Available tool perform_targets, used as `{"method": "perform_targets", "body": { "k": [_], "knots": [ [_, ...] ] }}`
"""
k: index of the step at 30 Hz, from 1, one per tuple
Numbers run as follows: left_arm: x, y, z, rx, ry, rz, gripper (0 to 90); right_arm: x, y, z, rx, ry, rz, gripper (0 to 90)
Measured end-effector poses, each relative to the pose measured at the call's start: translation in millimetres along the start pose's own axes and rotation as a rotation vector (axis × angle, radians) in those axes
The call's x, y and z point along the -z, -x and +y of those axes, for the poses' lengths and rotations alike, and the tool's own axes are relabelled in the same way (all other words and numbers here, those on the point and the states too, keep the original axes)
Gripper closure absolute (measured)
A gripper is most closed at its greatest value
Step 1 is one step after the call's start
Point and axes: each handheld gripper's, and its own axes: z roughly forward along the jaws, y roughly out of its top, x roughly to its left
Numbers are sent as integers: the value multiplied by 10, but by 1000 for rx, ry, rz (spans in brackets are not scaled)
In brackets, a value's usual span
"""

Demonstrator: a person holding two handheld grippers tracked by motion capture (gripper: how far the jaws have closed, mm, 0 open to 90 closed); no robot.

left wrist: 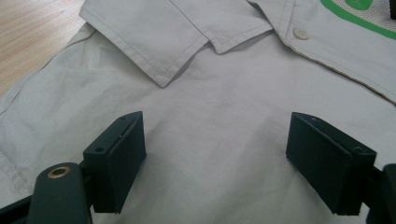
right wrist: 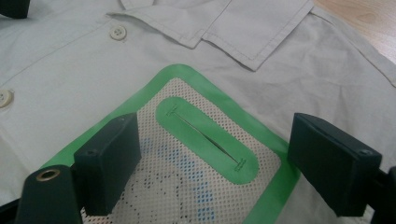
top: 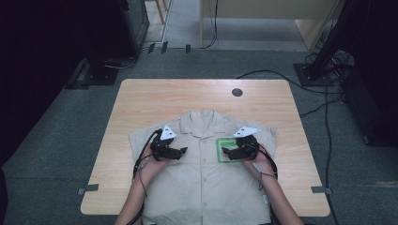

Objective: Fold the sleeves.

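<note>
The left gripper (top: 184,151) is hovering over the shirt (top: 202,183) with its jaws standing wide apart and nothing between them; in the left gripper view only plain beige cloth is lying under the gap, just below one collar (left wrist: 159,42) point. The right gripper (top: 225,151) is likewise standing open (a little less wide, by the look of it), its jaws straddling the green-bordered mesh pocket (right wrist: 205,154) on the shirt's chest without pressing on it; a slit with a green rim is running across the pocket between them. The two grippers are facing each other across the button placket, near one another but apart, each carried in a hand (top: 152,166) coming in from the bottom of the high view.

The shirt is lying flat and buttoned, front side up, collar pointing away from the person, spread over the near half of the table (top: 141,98), with its hem reaching the near edge. Two white buttons (right wrist: 117,31) are showing beside the pocket. Beyond the table, cables are trailing across the grey floor (top: 47,140).
</note>
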Motion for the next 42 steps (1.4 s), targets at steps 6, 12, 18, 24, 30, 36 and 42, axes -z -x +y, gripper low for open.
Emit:
{"method": "perform_targets", "body": {
  "k": [6,12,18,24,30,36,42],
  "knots": [
    [1,-6,1,8,-2,12,201,2,-4,-3,-1,1,-2,167],
    [1,-6,1,7,-2,12,201,2,-4,-3,0,1,-2,167],
    [0,-5,1,8,-2,12,201,2,-4,-4,-1,1,-2,167],
    [0,-5,1,7,-2,12,201,2,-4,-4,0,2,-2,167],
    [-1,-5,2,8,-2,13,201,2,-4,-4,-1,2,-2,167],
    [0,-5,2,8,-2,13,201,2,-4,-4,0,1,-2,167],
    [0,-5,2,8,-1,13,201,2,-4,-4,-1,1,-2,167]
  ]
}}
